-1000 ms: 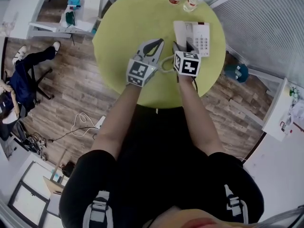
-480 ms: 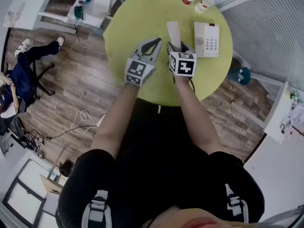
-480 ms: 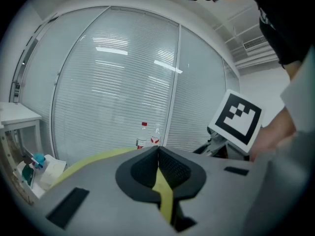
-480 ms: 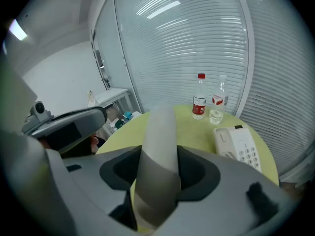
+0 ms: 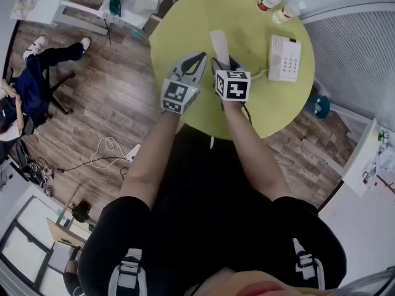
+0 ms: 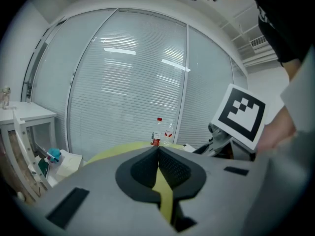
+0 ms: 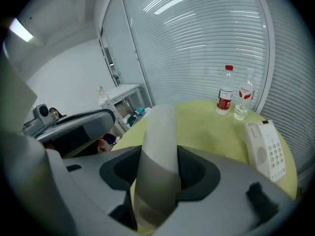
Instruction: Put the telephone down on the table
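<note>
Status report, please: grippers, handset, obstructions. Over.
Left gripper shut, empty. Right gripper shut on handset, over green table. Phone base and two bottles off right, not in the way.

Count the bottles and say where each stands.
2. The red-capped bottle and the other bottle stand side by side at the table's far edge, beyond the phone. None seems hidden.

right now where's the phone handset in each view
head view: handset upper middle, jutting from the right gripper.
left gripper view: cannot make it out.
right gripper view: handset at centre, clamped in the jaws.
shared landmark: red-capped bottle at the yellow table's far edge.
</note>
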Demonstrator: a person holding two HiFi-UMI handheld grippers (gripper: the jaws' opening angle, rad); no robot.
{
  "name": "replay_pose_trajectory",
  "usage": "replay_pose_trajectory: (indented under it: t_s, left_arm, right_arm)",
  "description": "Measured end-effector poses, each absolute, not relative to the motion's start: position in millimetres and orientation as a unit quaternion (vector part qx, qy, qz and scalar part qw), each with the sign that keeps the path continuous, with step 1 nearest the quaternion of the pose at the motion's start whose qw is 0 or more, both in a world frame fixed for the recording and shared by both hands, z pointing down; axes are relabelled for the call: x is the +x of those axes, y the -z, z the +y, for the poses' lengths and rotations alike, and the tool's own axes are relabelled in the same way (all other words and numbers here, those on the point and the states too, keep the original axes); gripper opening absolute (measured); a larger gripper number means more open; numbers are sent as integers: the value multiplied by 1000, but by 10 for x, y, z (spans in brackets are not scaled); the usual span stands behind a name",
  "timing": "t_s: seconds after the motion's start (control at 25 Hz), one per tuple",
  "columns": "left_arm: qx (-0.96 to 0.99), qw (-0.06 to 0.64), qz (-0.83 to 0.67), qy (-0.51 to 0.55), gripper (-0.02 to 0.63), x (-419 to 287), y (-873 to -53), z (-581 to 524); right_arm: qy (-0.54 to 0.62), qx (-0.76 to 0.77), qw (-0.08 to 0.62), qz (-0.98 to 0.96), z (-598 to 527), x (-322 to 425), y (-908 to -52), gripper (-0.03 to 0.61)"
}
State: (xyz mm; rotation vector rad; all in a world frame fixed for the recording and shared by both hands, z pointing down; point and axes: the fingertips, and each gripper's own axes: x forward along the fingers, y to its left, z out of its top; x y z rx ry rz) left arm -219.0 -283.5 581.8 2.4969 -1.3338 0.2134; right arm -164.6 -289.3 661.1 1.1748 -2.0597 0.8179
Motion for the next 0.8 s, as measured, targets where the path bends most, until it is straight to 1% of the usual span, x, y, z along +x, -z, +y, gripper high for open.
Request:
replay_pose_trajectory:
  t_s: [0.48, 0.8]
  left_arm:
    - [839, 190, -502, -93, 12, -2753, -6424, -2778]
    - [823, 216, -516, -94, 12, -3021, -6786, -2714]
  right_arm:
    - [-329, 415, 323, -784, -2898, -2204, -7204, 221]
    - [-321, 410, 349, -779, -2873, -2406, -7632, 221]
